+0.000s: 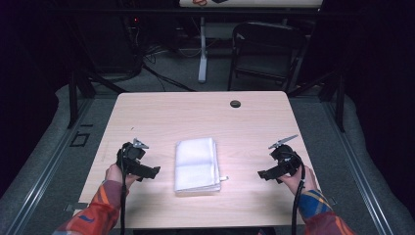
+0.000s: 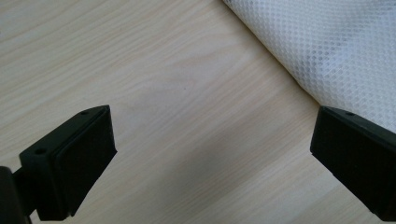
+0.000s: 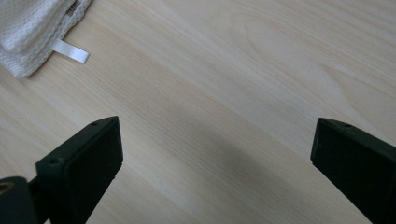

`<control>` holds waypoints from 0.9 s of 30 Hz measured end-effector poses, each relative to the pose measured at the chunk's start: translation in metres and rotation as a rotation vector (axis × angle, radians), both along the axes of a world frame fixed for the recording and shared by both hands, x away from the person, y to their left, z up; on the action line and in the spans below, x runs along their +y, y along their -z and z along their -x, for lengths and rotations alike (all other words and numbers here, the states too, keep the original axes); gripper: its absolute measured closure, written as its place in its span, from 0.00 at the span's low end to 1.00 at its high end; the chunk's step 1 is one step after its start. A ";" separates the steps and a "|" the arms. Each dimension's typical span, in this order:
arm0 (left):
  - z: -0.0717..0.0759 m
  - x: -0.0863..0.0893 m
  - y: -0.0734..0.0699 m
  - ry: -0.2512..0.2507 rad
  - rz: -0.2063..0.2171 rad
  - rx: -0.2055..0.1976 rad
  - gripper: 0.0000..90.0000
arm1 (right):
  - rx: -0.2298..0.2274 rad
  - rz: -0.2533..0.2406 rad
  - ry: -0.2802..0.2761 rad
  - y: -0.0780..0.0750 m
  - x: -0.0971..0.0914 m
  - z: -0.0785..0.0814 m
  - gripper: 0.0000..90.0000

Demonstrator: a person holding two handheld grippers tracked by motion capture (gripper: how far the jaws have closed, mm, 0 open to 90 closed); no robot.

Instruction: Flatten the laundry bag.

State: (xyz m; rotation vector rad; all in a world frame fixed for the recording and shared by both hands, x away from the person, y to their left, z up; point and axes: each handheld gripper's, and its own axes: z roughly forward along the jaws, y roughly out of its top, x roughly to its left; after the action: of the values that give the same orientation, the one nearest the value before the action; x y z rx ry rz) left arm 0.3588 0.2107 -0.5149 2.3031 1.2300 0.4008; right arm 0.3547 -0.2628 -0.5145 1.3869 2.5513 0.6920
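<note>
A folded white cloth [image 1: 196, 164] lies flat in the middle of the light wooden table [image 1: 200, 115]. My left gripper [image 1: 152, 172] rests on the table just left of the cloth, open, nothing between its jaws. In the left gripper view the left gripper [image 2: 212, 156] stands over bare wood, and the cloth's woven edge [image 2: 327, 51] runs across the upper right. My right gripper [image 1: 263, 174] sits to the cloth's right, open and empty. Under the right gripper [image 3: 217, 163] in its own view is bare wood, with the cloth's corner [image 3: 32, 32] and its small white tag [image 3: 70, 51] at the upper left.
A small dark round disc [image 1: 235, 104] sits near the table's far edge. Beyond the table stand a black folding chair [image 1: 266, 49] and a white desk leg [image 1: 202, 49] on a grey floor. Black frame struts [image 1: 78, 90] flank the table.
</note>
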 end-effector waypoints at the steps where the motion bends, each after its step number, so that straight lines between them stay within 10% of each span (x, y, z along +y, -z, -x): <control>1: 0.000 -0.001 0.000 0.001 -0.001 -0.001 0.00 | 0.001 0.010 -0.002 0.000 -0.001 0.000 0.03; 27: 0.013 -0.050 -0.009 0.153 0.014 -0.047 0.00 | 0.020 -0.017 -0.034 -0.001 0.012 0.001 0.04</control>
State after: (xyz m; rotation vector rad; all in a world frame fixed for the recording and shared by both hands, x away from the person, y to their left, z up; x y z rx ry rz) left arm 0.3458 0.1611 -0.5063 2.3428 1.0229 0.3886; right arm 0.3537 -0.2505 -0.5130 1.3652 2.5959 0.7100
